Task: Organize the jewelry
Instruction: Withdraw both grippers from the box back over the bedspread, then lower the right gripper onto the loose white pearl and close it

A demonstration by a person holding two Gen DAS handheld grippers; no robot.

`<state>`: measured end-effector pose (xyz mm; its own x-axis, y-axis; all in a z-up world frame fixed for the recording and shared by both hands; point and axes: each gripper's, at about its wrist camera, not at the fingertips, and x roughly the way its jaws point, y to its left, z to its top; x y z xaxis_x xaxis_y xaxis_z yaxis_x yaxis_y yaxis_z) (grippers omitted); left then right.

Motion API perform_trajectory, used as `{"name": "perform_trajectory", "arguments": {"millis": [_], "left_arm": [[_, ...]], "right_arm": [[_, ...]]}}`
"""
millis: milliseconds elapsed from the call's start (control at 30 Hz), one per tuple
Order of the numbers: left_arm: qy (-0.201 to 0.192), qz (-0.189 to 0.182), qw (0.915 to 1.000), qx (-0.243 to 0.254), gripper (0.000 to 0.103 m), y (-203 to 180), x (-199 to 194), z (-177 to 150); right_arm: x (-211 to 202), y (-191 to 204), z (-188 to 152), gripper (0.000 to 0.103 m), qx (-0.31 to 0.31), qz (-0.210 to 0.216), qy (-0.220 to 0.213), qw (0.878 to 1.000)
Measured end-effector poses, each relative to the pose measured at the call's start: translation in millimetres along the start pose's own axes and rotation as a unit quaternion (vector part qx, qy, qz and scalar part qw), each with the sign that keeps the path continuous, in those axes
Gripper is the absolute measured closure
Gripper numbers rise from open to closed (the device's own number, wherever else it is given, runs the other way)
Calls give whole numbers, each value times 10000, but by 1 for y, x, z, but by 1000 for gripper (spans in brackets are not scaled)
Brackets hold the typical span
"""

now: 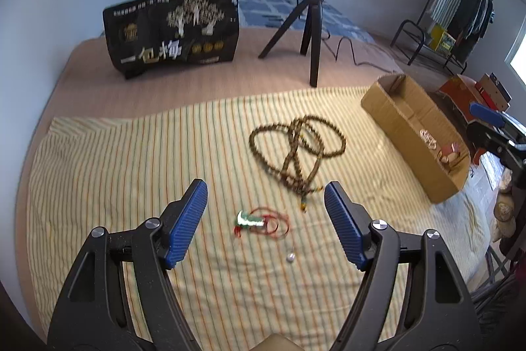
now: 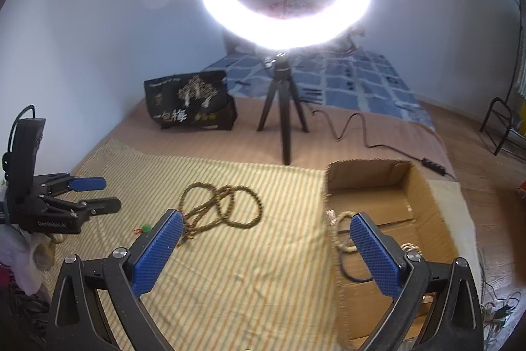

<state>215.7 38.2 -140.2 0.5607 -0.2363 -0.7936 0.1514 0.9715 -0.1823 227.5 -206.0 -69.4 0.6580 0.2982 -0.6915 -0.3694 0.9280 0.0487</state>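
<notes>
Leftmost, the left tool [image 1: 265, 198] gapes wide and empty above the red-cord pendant [image 1: 251, 220]; the brown bead necklace [image 1: 297, 147] lies mid-cloth, unsorted. Rightward, the cardboard box [image 1: 388, 102] already holds several pieces; the right tool [image 2: 266, 227] stands wide, empty.

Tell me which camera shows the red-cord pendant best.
Left wrist: the red-cord pendant lies in plain view on the striped cloth between the open fingers. Right wrist shows only a small green-and-red speck at its left fingertip.
</notes>
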Motion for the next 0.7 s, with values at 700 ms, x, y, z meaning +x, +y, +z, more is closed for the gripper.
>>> {"name": "perform_trajectory", "arguments": {"millis": [700], "left_arm": [[668, -378, 9943, 734, 52, -26, 30, -69]], "right_arm": [[24, 18, -95, 13, -299, 12, 1270, 9914]]}}
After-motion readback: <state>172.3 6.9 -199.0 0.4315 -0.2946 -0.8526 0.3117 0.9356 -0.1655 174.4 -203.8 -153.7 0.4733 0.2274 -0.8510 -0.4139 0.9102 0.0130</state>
